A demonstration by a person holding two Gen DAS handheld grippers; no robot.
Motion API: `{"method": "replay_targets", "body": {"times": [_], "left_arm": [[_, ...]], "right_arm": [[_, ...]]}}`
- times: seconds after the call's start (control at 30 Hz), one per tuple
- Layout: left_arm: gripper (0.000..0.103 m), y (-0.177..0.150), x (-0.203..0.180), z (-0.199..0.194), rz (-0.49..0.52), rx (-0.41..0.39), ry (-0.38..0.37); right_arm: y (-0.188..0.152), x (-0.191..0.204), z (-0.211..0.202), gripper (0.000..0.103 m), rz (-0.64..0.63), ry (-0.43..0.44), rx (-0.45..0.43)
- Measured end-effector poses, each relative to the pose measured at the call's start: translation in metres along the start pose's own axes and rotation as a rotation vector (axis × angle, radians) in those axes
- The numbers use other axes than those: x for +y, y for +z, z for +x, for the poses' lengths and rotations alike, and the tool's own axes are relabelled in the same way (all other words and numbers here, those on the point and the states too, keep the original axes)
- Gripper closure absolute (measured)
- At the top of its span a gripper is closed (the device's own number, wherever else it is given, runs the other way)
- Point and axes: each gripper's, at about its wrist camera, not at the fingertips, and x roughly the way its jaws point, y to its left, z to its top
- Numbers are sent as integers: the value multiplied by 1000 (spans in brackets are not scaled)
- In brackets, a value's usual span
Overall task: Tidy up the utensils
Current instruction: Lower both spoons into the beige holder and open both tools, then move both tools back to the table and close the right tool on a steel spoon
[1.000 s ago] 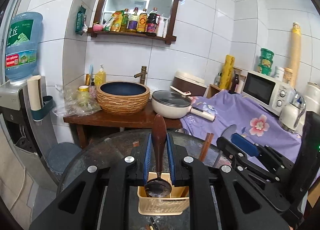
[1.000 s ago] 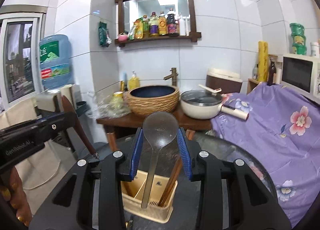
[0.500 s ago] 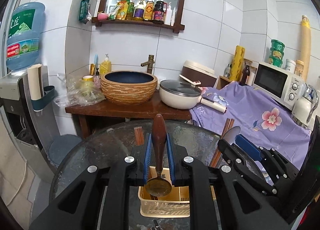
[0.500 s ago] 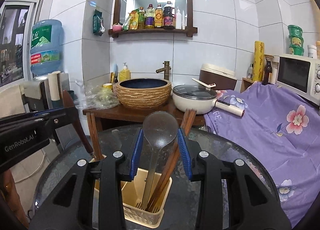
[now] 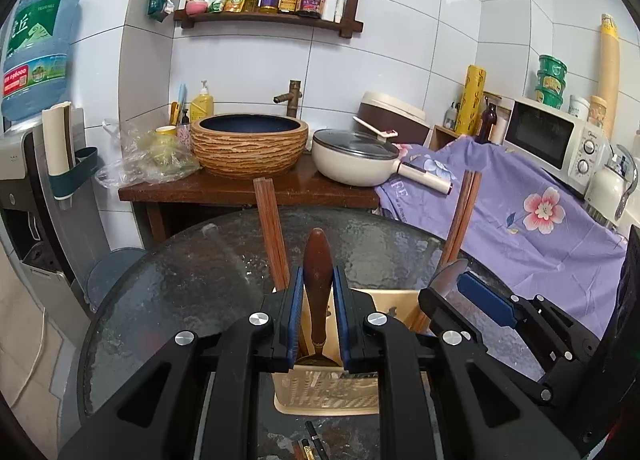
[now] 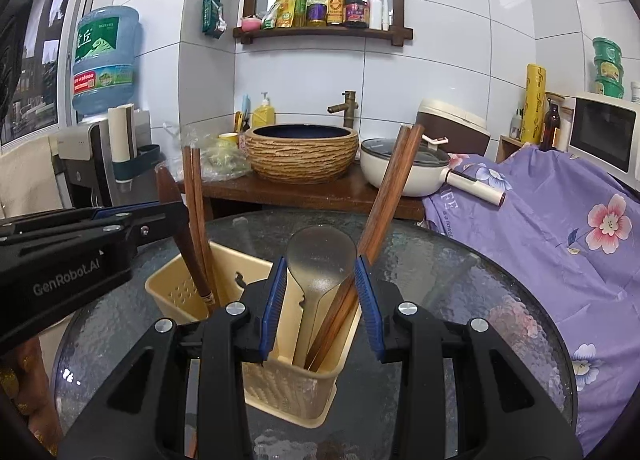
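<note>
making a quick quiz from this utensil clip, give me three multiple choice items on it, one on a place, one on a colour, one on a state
1. Where does the utensil caddy stand?
A. on the round glass table
B. on the purple cloth
C. in the woven basin

2. What colour is the handle of the spoon in the left gripper?
A. white
B. dark brown
C. green

3. How is the grey ladle in the right gripper oriented?
A. lying flat on the table
B. bowl down in the caddy
C. bowl up, handle down in the caddy

Key: 1 A, glass shows all round the caddy's base. 2 B, brown wood rises between the blue pads. 3 C, the bowl stands above the pads, the stem runs down inside.
</note>
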Motion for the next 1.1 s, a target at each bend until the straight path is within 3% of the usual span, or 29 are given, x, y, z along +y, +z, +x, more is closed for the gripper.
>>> {"method": "replay_targets", "body": {"times": [0.53,0.6,0.63,0.77,0.93,1.1], "left_arm": [[86,-10,-1,2,30,33,-21],[80,-9,0,-3,32,21,-24],[72,-8,2,-10,27,10,-30],[46,-11,11,-33,3,-47,-25],[34,-33,24,-56,-34,-47,-28],[33,-64,35,-57,-32,16,10]], "right_arm": [[-18,-2,-3,64,-24,14,25],[-17,-5,-7,59,-11,22,19],[-17,-6,-10,54,-7,24,17],[-21,-12,-30,48,5,22,-17],[-35,-8,-53,44,27,91,36],[-70,17,-53,44,-24,161,202]]}}
